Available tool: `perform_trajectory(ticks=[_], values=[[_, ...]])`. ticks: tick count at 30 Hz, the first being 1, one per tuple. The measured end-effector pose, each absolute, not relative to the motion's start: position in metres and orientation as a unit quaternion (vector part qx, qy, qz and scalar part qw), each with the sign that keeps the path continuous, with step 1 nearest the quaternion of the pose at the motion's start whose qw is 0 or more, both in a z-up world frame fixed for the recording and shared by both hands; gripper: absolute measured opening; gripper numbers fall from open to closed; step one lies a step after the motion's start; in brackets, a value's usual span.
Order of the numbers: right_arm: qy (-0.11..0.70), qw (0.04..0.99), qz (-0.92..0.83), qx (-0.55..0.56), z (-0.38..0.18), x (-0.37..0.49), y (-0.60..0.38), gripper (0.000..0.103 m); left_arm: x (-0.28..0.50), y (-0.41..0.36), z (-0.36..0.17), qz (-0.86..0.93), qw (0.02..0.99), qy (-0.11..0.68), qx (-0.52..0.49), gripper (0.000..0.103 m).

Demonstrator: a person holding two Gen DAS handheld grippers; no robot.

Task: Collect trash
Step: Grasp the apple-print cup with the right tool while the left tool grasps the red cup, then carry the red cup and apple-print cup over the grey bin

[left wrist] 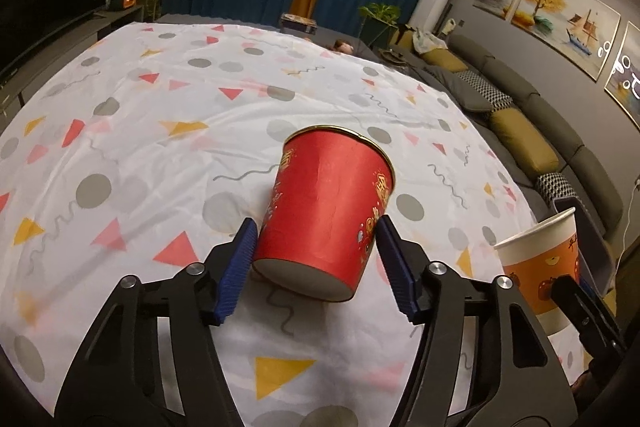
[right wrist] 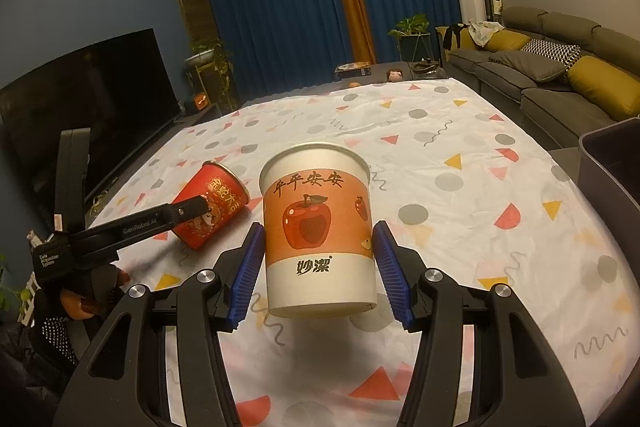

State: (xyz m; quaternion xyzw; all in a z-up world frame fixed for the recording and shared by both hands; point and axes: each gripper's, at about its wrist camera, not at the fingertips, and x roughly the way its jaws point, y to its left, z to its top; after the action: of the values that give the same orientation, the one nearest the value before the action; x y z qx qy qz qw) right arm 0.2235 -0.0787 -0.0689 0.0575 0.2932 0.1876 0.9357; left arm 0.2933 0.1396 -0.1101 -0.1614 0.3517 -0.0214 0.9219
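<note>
My left gripper (left wrist: 316, 259) is shut on a red paper cup (left wrist: 326, 211) with gold print, held tilted just above the patterned tablecloth (left wrist: 160, 131). The red cup also shows in the right wrist view (right wrist: 212, 203), with the left gripper's finger across it. My right gripper (right wrist: 318, 269) is shut on a white paper cup with an orange apple band (right wrist: 318, 227), held upright above the cloth. That cup shows in the left wrist view (left wrist: 538, 263) at the right edge.
A dark grey bin (right wrist: 612, 167) stands at the table's right edge. A grey sofa with yellow cushions (right wrist: 560, 75) lies beyond it. A TV (right wrist: 80, 99) is at the left. Small items sit past the cloth's far edge (right wrist: 392, 75).
</note>
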Motion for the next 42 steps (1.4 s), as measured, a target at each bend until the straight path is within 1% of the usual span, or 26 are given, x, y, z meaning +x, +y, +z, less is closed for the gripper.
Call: perform_trajectory(ticks=[12, 25, 37, 42], values=[[0.270, 0.944, 0.176, 0.068, -0.052, 0.207, -0.105, 0.055, 0.267, 0.121, -0.084, -0.031, 0.935, 0.321, -0.148, 0.059], [0.240, 0.953, 0.163, 0.091, -0.034, 0.186, -0.145, 0.055, 0.237, 0.073, -0.052, -0.061, 0.946, 0.295, -0.120, 0.059], [0.212, 0.963, 0.116, 0.117, -0.021, 0.169, -0.207, 0.055, 0.226, 0.001, -0.029, -0.116, 0.949, 0.279, -0.089, 0.058], [0.199, 0.968, 0.080, 0.129, -0.017, 0.162, -0.243, 0.055, 0.231, -0.046, -0.019, -0.158, 0.945, 0.274, -0.077, 0.059]])
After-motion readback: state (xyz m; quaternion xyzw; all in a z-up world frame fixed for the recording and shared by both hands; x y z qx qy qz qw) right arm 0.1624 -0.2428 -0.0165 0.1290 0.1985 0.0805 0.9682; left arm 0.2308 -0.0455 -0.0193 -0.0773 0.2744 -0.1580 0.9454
